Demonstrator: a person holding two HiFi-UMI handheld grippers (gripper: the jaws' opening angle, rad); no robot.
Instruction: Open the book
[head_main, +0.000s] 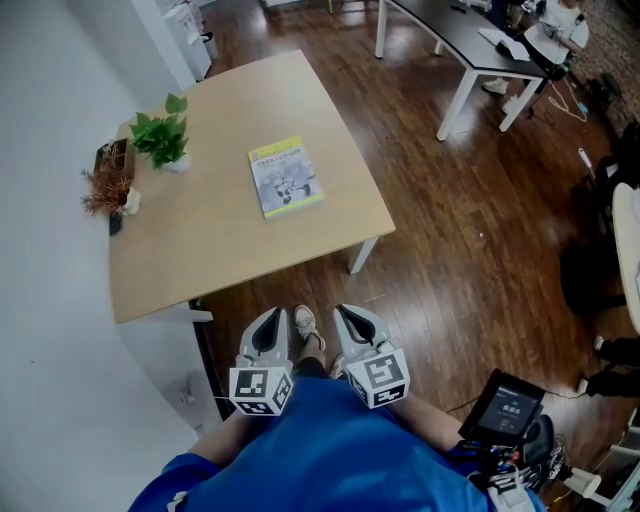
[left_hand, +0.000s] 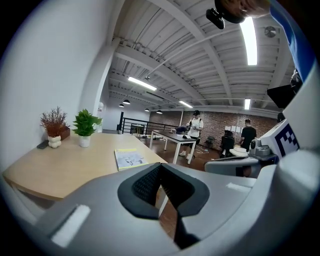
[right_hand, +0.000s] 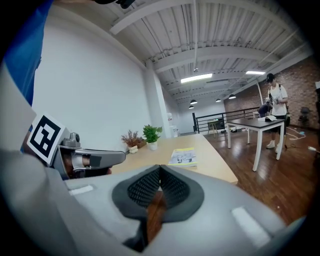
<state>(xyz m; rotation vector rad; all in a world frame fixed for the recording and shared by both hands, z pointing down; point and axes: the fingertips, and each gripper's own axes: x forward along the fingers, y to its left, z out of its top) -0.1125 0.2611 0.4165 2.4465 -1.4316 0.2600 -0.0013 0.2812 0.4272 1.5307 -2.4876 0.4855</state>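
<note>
A closed book (head_main: 285, 176) with a yellow-and-white cover lies flat near the middle of the light wooden table (head_main: 200, 250). It also shows as a book (left_hand: 129, 158) in the left gripper view and a book (right_hand: 183, 157) in the right gripper view. Both grippers hang side by side over the floor, short of the table's near edge. My left gripper (head_main: 271, 322) is shut with nothing in it, its pads (left_hand: 150, 182) meeting. My right gripper (head_main: 351, 316) is likewise shut and empty, pads (right_hand: 172, 186) together.
A green potted plant (head_main: 163, 140) and a dried reddish plant (head_main: 107, 190) stand at the table's far left by the white wall. A dark desk (head_main: 470, 45) with people stands beyond on the wood floor. A black device (head_main: 505, 405) sits at my right.
</note>
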